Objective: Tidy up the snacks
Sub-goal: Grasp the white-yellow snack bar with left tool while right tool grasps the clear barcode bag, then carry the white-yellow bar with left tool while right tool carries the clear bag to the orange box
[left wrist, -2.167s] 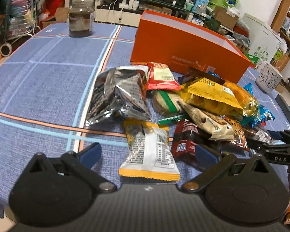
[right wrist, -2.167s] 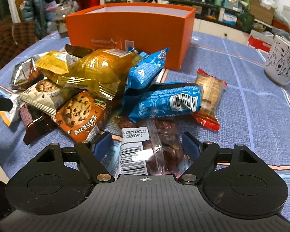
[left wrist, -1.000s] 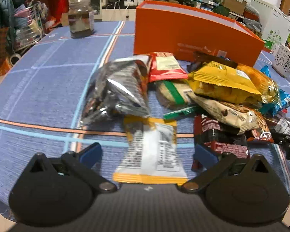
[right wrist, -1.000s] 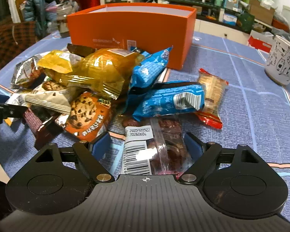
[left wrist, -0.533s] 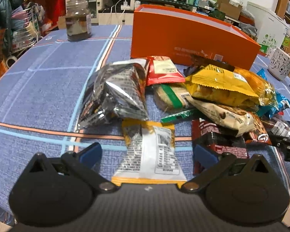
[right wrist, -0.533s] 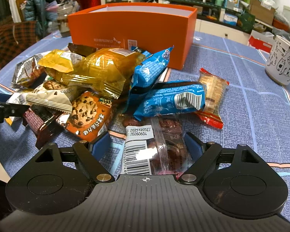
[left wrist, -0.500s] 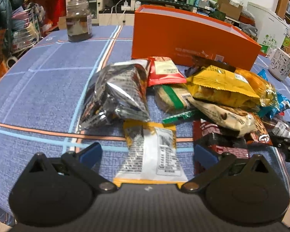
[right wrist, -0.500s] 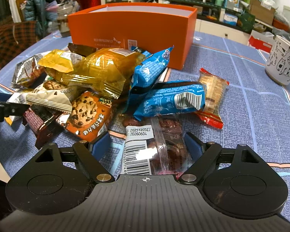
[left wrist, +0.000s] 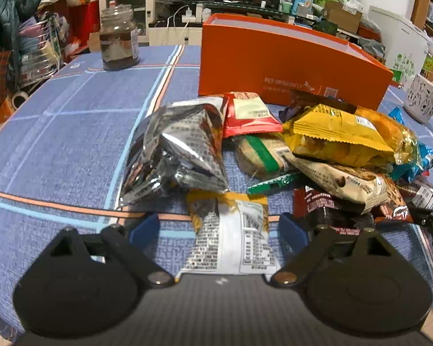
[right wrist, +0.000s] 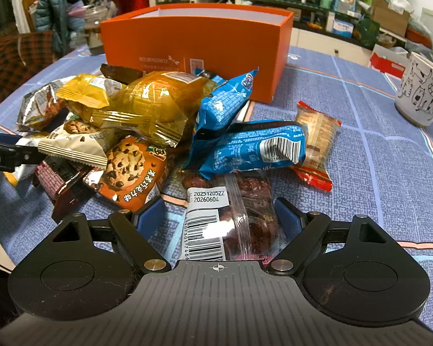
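A pile of snack packets lies on the blue tablecloth in front of an open orange box, which also shows in the right wrist view. My left gripper is open around a yellow-and-white packet that lies flat between its fingers. A silver bag is just beyond it. My right gripper is open around a clear packet of dark red snacks with a barcode label. Blue packets and a cookie packet lie just ahead of it.
A glass jar stands at the far left of the table. A white mug with cat drawings stands at the right. The left gripper's finger shows at the left edge of the right wrist view. The room behind is cluttered.
The left gripper has lowered and come in closer over the yellow-and-white packet. The right gripper has barely moved. Both stay open.
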`<act>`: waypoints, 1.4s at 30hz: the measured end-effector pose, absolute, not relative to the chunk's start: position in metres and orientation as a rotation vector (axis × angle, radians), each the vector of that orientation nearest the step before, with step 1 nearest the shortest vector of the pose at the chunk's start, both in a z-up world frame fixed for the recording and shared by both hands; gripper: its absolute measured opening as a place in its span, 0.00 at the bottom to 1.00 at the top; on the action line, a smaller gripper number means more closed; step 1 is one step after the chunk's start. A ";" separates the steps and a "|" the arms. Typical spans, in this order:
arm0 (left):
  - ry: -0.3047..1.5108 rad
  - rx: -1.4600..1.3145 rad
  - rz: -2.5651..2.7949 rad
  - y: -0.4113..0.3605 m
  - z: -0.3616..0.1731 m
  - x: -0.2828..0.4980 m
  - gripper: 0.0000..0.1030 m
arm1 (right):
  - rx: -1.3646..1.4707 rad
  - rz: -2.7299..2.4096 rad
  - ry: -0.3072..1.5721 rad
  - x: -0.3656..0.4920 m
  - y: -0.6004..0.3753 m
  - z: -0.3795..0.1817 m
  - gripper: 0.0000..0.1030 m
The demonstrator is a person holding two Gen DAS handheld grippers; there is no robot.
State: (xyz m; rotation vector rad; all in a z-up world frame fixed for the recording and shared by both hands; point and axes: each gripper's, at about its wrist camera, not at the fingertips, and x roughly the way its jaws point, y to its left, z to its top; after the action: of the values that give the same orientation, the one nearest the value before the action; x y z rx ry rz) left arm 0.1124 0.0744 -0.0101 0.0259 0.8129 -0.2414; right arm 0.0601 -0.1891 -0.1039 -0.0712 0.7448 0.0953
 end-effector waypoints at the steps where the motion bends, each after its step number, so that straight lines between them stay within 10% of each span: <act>1: 0.815 0.039 -0.249 0.073 -0.010 0.111 0.85 | -0.071 0.095 0.745 0.060 -0.189 -0.104 0.73; 12: 0.802 0.092 -0.297 0.064 -0.006 0.104 0.47 | -0.071 0.092 0.755 0.061 -0.189 -0.104 0.72; 17: 0.819 0.049 -0.301 0.066 -0.001 0.102 0.43 | -0.069 0.092 0.745 0.059 -0.191 -0.101 0.47; 42: 0.752 0.024 -0.357 0.079 0.046 0.068 0.32 | -0.168 0.093 0.648 0.006 -0.166 -0.060 0.44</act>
State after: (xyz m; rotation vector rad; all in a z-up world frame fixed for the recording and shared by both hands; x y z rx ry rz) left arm 0.0683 0.0790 0.0463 0.0244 0.7520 -0.3567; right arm 0.0058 -0.1659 -0.0604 -0.1682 0.6481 0.0929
